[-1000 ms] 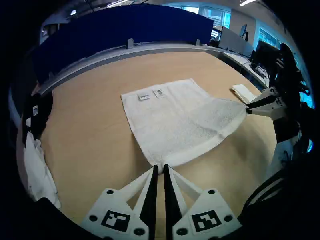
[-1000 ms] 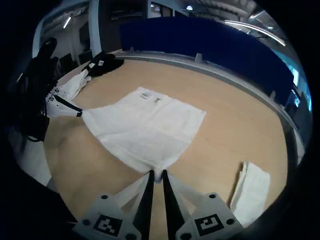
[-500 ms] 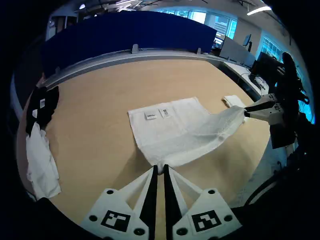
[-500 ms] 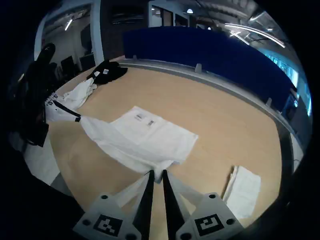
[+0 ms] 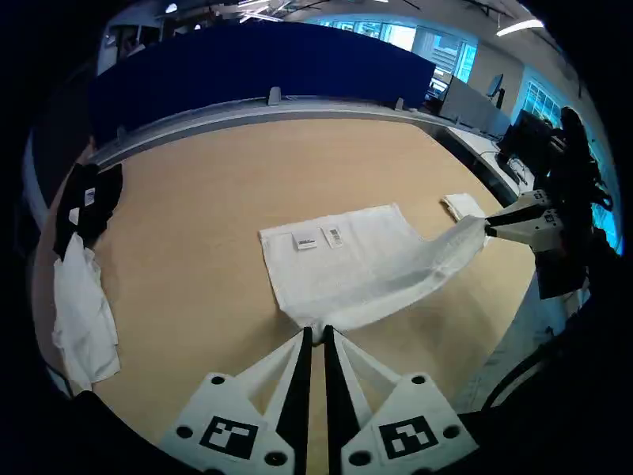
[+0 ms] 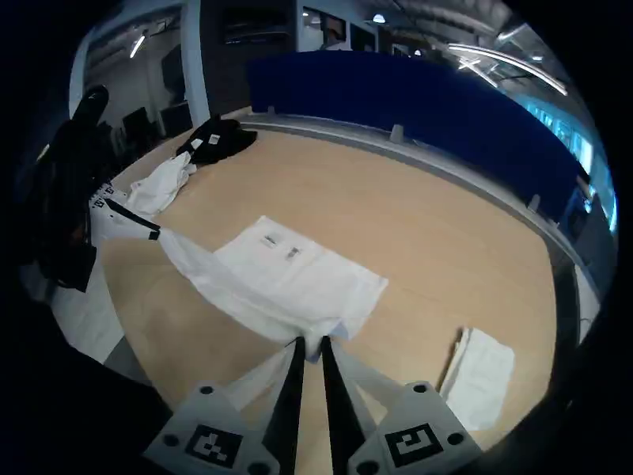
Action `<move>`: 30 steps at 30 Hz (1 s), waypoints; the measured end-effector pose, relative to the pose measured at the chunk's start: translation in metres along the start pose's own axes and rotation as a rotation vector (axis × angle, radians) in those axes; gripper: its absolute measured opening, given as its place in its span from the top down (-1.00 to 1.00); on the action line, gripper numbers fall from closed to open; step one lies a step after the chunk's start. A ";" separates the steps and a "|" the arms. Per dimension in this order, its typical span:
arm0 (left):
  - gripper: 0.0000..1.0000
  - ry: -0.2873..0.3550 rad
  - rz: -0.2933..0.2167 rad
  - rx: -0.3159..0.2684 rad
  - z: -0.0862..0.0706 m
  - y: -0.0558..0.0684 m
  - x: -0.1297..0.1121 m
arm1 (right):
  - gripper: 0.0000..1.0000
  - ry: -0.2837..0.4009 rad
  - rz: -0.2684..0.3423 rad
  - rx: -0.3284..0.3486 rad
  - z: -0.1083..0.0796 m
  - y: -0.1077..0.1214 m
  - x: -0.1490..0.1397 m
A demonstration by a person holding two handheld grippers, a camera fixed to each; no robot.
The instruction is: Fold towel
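Towel with near edge raised off worktop, left claw clamped on one corner, right claw clamped on another.

A wide wooden bench has much bare surface. A white towel lies at its middle. Open wood runs to the left of it and beyond it, up to a blue divider that walls the far edge. The towel's near edge is lifted and stretched between the left gripper and the right gripper, barring the near side. A folded cloth sits near the right end. White clothing and black clothing crowd the left edge.
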State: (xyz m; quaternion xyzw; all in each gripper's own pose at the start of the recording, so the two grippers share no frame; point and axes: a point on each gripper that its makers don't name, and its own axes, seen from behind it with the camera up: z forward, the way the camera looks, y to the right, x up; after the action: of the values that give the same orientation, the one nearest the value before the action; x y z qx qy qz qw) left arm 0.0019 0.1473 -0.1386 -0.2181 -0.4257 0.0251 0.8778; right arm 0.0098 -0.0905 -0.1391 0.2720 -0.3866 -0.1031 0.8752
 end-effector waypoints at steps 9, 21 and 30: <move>0.78 0.035 0.023 0.018 0.032 -0.015 0.032 | 0.68 0.005 -0.004 -0.029 0.026 0.028 0.019; 0.78 0.011 0.021 0.027 0.096 -0.038 0.046 | 0.68 -0.040 0.049 -0.040 0.083 0.057 0.014; 0.79 -0.015 0.007 0.021 0.127 -0.047 0.036 | 0.68 -0.077 0.089 -0.049 0.109 0.064 -0.005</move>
State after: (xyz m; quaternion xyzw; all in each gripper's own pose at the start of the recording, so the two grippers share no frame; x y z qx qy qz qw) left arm -0.0779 0.1592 -0.0245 -0.2104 -0.4310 0.0340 0.8768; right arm -0.0759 -0.0784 -0.0461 0.2289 -0.4290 -0.0840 0.8698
